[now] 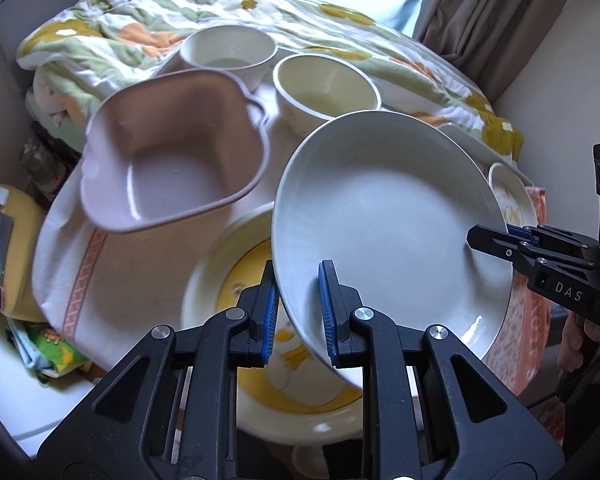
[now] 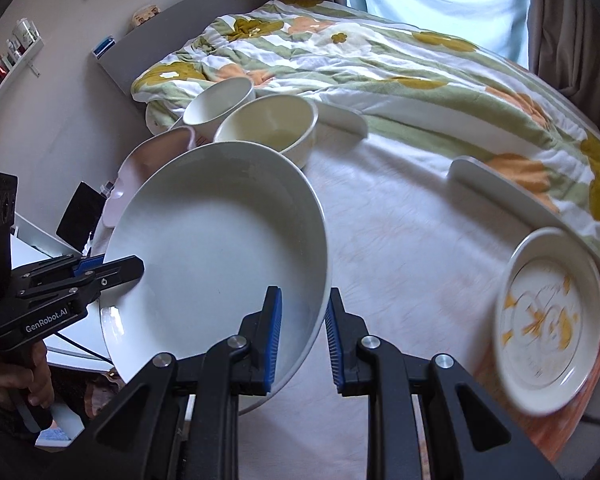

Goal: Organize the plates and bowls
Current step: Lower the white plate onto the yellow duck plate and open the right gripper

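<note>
My left gripper (image 1: pixel 298 312) and right gripper (image 2: pixel 303 336) each pinching opposite rims of the grey plate (image 1: pixel 388 216), plain, glossy, lifted above the yellow-patterned plate (image 1: pixel 220 280) that only left view shows, small printed dish (image 2: pixel 548 324) beside the grey plate clearest in right view

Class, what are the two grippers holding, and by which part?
Both the left gripper and the right gripper clamp the same grey plate, each on its rim, at opposite sides.

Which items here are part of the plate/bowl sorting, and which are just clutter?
Job:
grey plate, held by left gripper and right gripper
yellow-patterned plate
pink square bowl
two cream bowls
small patterned dish

Lying about:
floral quilt
curtain
wall shelf
</note>
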The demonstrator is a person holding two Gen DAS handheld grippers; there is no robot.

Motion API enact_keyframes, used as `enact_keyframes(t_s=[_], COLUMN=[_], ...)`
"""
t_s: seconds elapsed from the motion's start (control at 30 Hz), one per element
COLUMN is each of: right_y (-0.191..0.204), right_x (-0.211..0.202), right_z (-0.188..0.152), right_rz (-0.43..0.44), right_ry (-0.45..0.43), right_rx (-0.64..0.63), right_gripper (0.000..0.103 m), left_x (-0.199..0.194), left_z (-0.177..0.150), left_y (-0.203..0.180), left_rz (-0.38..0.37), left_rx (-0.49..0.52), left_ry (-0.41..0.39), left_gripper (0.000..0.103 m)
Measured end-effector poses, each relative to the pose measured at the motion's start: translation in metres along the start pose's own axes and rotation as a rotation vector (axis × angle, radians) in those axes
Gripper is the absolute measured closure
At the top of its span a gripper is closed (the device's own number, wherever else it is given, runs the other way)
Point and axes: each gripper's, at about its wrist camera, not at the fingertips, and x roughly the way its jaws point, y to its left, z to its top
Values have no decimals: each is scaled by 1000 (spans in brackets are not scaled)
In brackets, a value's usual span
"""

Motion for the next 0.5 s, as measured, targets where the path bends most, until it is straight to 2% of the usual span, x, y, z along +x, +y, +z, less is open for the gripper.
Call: enact_keyframes(t_s=[0.27,0.4,0.5], right_y=[41,50,50], right_x=[22,34,37], right_z=[-26,-34,-44], right_rz=[-10,-28,-39], right_ry=[9,13,8], right_rx=[73,109,134], right_gripper=[83,83,83], left_x=[3,9,9], left_z=[-30,-39,-39], left_y=[46,57,54], left_rz=[-19,-37,-24], left_rx=[17,24,69], left_ry=[44,55,41], left_gripper=[86,86,86])
